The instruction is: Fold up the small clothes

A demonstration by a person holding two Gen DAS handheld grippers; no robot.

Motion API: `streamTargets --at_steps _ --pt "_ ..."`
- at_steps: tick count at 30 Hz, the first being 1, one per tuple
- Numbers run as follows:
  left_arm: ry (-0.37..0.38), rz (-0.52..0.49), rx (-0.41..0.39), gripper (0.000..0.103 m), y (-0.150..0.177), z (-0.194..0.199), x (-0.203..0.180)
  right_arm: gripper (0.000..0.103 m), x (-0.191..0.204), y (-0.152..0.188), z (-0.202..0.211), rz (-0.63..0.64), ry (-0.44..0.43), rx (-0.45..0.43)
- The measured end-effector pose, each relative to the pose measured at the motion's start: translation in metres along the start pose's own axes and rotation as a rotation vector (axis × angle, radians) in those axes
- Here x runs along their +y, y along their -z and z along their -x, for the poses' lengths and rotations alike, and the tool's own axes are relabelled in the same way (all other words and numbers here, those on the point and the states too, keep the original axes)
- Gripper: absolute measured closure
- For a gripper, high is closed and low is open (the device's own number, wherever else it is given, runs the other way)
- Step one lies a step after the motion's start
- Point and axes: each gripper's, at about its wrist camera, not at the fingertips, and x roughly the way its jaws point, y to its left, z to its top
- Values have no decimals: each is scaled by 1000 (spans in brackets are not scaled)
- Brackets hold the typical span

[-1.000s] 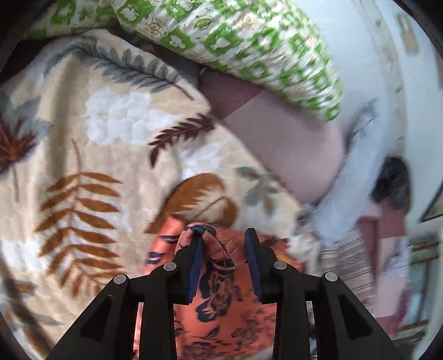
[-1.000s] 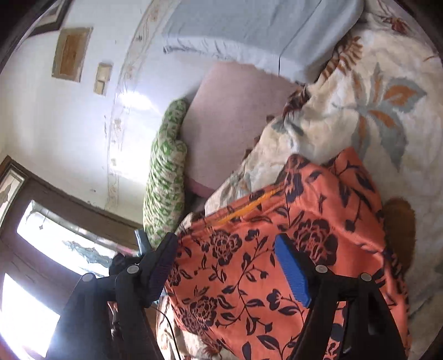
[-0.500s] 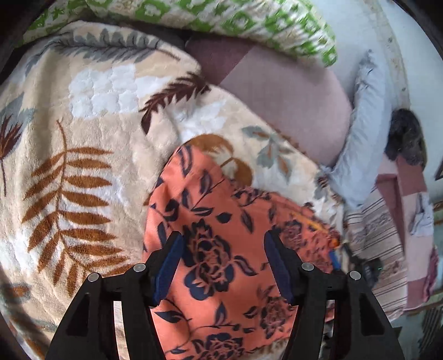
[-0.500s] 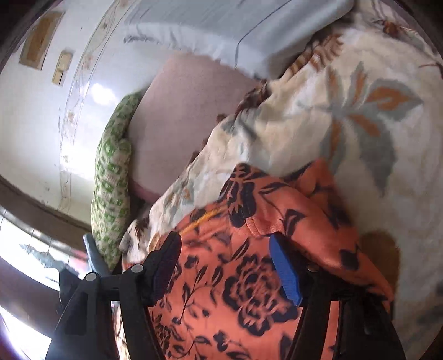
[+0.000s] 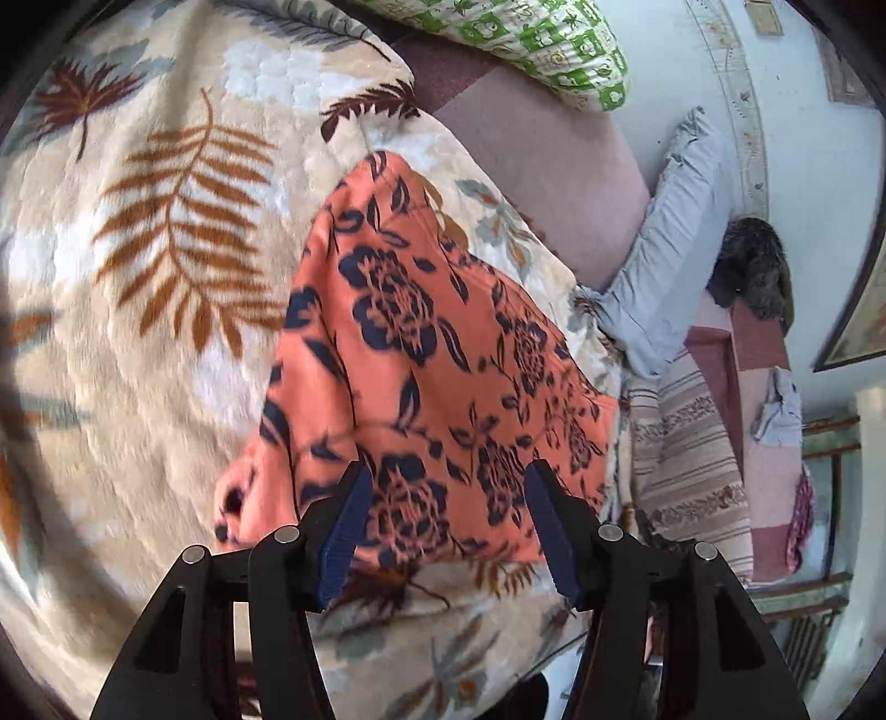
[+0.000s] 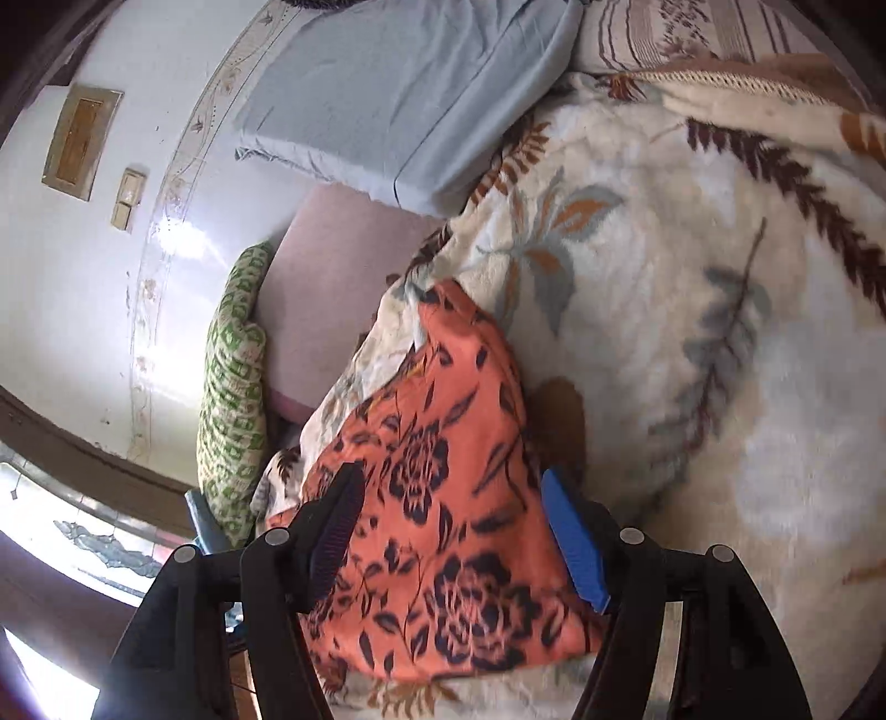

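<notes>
Orange floral garment, one piece, lies flat on the fleecy leaf-print blanket, bare blanket on all sides of its edges. Left gripper hangs released above its near hem; right gripper, jaws opening, grasps nothing. Two pillows: green, grey.
</notes>
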Motion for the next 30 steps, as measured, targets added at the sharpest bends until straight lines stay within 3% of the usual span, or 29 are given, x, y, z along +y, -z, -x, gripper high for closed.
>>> streamTargets --at_steps 5,11,16,24,26,27,28,30 --pt "60 115 3 43 34 -13 31 33 -10 53 14 -62 -55 63" --pt "31 234 -3 43 41 -41 64 31 -9 76 -2 -110 -70 136" --pt "25 278 -12 43 36 -50 78 31 -17 73 -27 -188 -30 111" --pt "7 305 -59 41 13 -67 76 32 -7 66 -52 -182 17 3" --pt "-40 269 -77 54 13 -69 65 38 -2 64 -57 -175 57 -6" --pt "-70 246 -85 75 13 -70 60 51 -1 63 -59 -175 77 -9" --pt "-76 229 -92 78 15 -68 57 66 -2 62 -60 -178 92 -5" --pt "-81 211 -118 84 21 -62 52 76 -7 61 -58 -180 97 3"
